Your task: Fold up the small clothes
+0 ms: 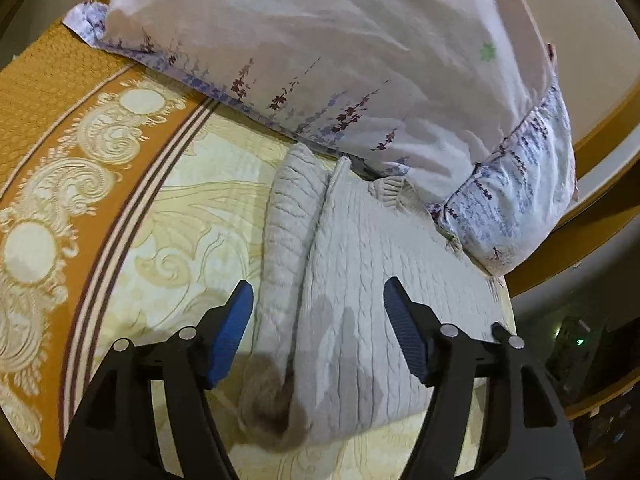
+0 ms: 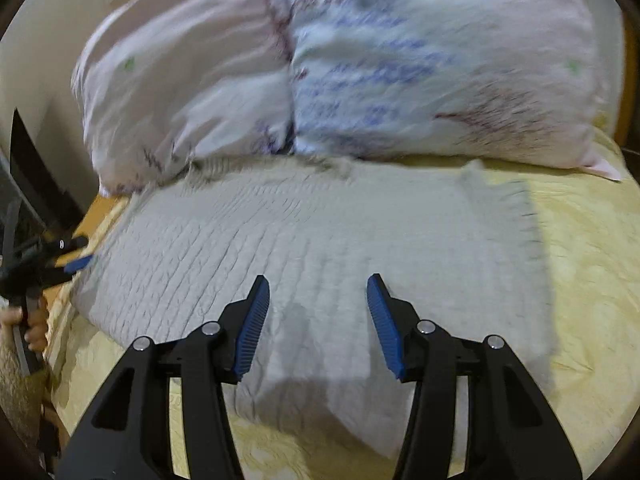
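1. Left claw (image 1: 318,300): jaws apart, holding nothing, above the sweater (image 1: 352,300).
2. Right claw (image 2: 318,294): jaws apart, holding nothing.
3. Sweater: lying on the bed (image 1: 168,216), its far edge touching the pillows (image 2: 400,60).

sweater (image 1: 360,280): pale grey, cable-knit | bedspread (image 1: 192,232): cream-yellow scrollwork, orange border, brown stripes | pillows (image 1: 320,60): pink-white, purple floral sprigs | tongs (image 2: 318,320): black, blue ribbed pads (image 2: 252,332)
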The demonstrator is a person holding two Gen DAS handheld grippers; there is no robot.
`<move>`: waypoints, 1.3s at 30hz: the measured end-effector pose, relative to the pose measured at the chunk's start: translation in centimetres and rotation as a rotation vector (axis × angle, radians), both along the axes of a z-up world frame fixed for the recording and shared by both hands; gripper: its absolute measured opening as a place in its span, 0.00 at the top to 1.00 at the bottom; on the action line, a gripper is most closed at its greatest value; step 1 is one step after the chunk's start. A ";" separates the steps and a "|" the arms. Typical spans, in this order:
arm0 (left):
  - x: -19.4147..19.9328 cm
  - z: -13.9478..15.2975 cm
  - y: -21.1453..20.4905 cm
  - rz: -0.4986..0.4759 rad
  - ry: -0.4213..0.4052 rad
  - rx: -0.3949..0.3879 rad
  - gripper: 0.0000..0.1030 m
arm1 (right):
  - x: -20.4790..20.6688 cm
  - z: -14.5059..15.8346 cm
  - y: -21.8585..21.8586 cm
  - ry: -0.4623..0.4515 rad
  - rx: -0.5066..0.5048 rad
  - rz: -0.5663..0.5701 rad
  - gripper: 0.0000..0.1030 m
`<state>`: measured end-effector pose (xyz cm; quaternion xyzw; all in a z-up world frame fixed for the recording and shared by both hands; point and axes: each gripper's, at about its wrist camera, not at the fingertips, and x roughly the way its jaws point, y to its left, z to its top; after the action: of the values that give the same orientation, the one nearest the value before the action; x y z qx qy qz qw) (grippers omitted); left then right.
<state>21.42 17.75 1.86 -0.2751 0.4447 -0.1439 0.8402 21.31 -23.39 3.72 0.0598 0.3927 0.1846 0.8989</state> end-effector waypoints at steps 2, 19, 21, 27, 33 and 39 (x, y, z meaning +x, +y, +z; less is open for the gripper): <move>0.8 -0.4 -0.1 0.002 0.017 -0.004 0.33 | 0.6 -0.7 0.2 -0.006 0.002 -0.003 0.41; 3.4 -1.6 -1.1 -0.010 0.048 -0.042 0.32 | 0.3 -0.7 0.0 -0.016 0.107 0.034 0.19; 3.5 -1.6 -1.3 -0.009 0.046 -0.031 0.33 | 0.2 -0.7 -0.3 -0.029 0.148 0.039 0.17; 3.3 -1.5 -2.1 -0.005 0.048 -0.015 0.35 | 0.5 -0.7 -3.6 -0.018 0.401 0.028 0.16; 3.5 -1.4 -3.9 -0.007 0.072 0.024 0.45 | 0.7 -0.8 -5.3 -0.008 0.508 0.013 0.16; 3.6 -0.8 -5.2 -0.003 0.083 -0.003 0.76 | 0.6 -0.6 -6.3 -0.027 0.566 -0.001 0.16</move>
<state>25.06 12.59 1.04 -0.2814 0.4793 -0.1345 0.8204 21.91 -29.73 3.14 0.3059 0.3135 0.2874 0.8518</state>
